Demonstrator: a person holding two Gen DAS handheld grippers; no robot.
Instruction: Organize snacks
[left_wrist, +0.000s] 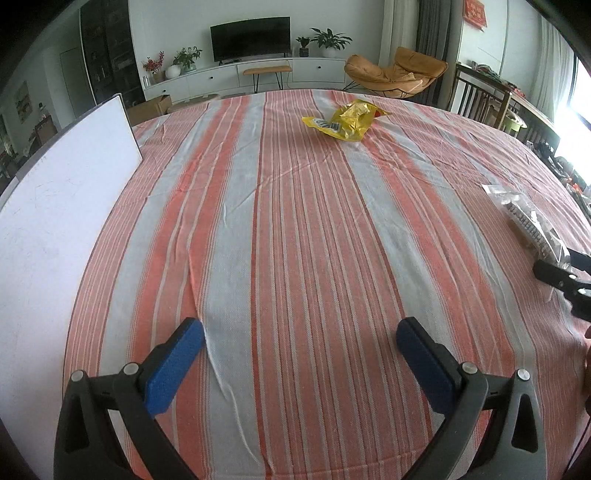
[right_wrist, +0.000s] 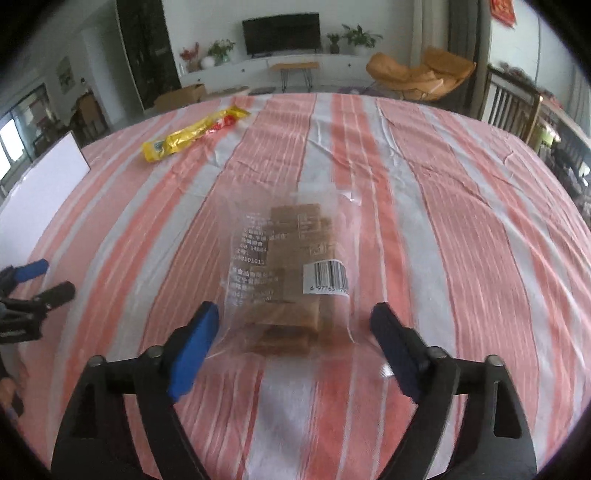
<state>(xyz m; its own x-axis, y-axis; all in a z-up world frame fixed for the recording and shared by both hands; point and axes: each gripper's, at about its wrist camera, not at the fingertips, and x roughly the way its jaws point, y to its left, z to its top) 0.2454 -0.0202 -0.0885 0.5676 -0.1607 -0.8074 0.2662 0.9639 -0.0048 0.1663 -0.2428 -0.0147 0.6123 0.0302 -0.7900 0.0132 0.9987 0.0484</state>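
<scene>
Two snack packs lie on the striped desk (left_wrist: 295, 240): in the left wrist view, the left hand-held gripper (left_wrist: 299, 354) stands wide and empty, the yellow packet (left_wrist: 345, 120) well beyond it. In the right wrist view, the right hand-held gripper (right_wrist: 293, 332) gapes wide around the near end of the clear biscuit bag (right_wrist: 291, 269), not pressing it. The bag is probably light, slippery and brittle inside, best pinched gently across its near edge.

Table (left_wrist: 295, 236) under a red-and-white striped cloth (right_wrist: 461, 229); yellow snack packet (left_wrist: 345, 120) lying flat at 12 o'clock near the far edge; clear bag of brown biscuits (right_wrist: 291, 273) at 3 o'clock; white board (left_wrist: 55, 206) at 9 o'clock.
</scene>
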